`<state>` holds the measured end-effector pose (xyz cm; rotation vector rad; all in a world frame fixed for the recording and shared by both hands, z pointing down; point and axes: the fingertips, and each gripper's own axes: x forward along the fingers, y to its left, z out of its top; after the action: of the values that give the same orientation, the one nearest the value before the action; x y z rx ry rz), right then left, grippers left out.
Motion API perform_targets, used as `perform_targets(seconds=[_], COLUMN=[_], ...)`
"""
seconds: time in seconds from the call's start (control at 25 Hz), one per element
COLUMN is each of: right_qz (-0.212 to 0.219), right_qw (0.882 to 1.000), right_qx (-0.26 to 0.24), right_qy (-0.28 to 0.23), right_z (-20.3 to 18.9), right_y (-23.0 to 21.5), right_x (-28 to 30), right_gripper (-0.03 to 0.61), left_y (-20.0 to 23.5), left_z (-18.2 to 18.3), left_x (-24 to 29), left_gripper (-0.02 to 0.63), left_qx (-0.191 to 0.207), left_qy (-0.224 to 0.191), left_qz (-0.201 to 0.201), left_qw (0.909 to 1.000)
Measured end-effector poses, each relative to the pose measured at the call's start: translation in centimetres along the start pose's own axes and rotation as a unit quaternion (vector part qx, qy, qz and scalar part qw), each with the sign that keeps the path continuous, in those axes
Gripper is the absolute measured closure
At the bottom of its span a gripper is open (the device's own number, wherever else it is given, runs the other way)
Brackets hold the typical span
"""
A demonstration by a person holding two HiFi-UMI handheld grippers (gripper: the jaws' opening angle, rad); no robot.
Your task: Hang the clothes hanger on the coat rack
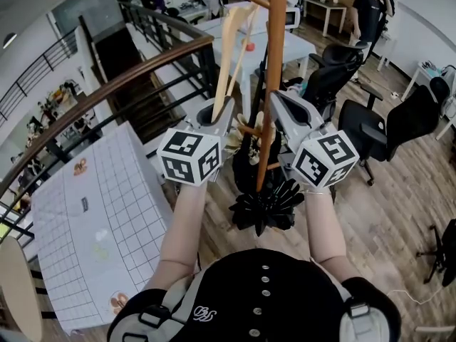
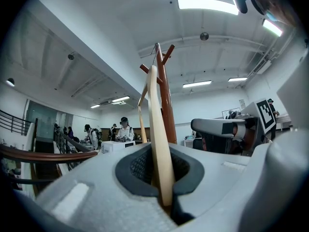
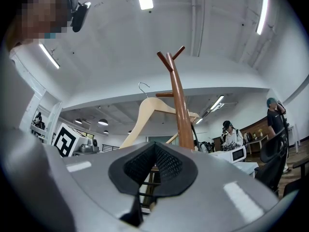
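Note:
The brown wooden coat rack (image 1: 273, 77) rises straight in front of me, and its forked top pegs show in the left gripper view (image 2: 165, 105) and the right gripper view (image 3: 179, 105). A pale wooden clothes hanger (image 1: 231, 48) stands up just left of the pole. My left gripper (image 1: 217, 109) is shut on the hanger's lower arm (image 2: 157, 129), which runs up out of the jaws (image 2: 161, 187). The hanger's metal hook (image 3: 142, 87) sits below the top pegs, free of them. My right gripper (image 1: 281, 109) is beside the pole, and its jaws (image 3: 145, 187) are together with nothing clearly between them.
A white gridded table (image 1: 92, 219) lies at my lower left beside a curved stair railing (image 1: 107, 91). Black office chairs (image 1: 385, 127) stand to the right on the wood floor. A black spiky object (image 1: 267, 205) lies at the rack's base. People stand far back (image 1: 370, 9).

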<state>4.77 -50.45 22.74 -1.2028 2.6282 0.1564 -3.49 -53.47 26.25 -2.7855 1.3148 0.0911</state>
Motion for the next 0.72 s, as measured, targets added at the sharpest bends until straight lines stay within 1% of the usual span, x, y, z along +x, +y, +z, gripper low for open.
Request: perform_targets(seconds=[0.16, 0.48, 0.72], right_qz=[-0.004, -0.021, -0.026], right_qw=[1.0, 1.0, 1.0], right_qx=[-0.002, 0.0, 0.004], right_qy=[-0.005, -0.01, -0.007], right_z=[0.3, 0.6, 0.5], right_y=[-0.5, -1.6, -2.1], right_x=[0.3, 0.0, 0.1], right_gripper=[0.578, 0.578, 0.578], left_y=[0.8, 1.5, 2.1], left_z=[0.3, 0.4, -0.3], left_x=[0.9, 2.4, 3.4], left_gripper=[0.614, 0.614, 0.614], left_qx=[0.006, 0.005, -0.014], left_qy=[0.001, 0.012, 0.021], left_qz=[-0.001, -0.004, 0.002], left_qw=[1.0, 0.9999, 0.9997])
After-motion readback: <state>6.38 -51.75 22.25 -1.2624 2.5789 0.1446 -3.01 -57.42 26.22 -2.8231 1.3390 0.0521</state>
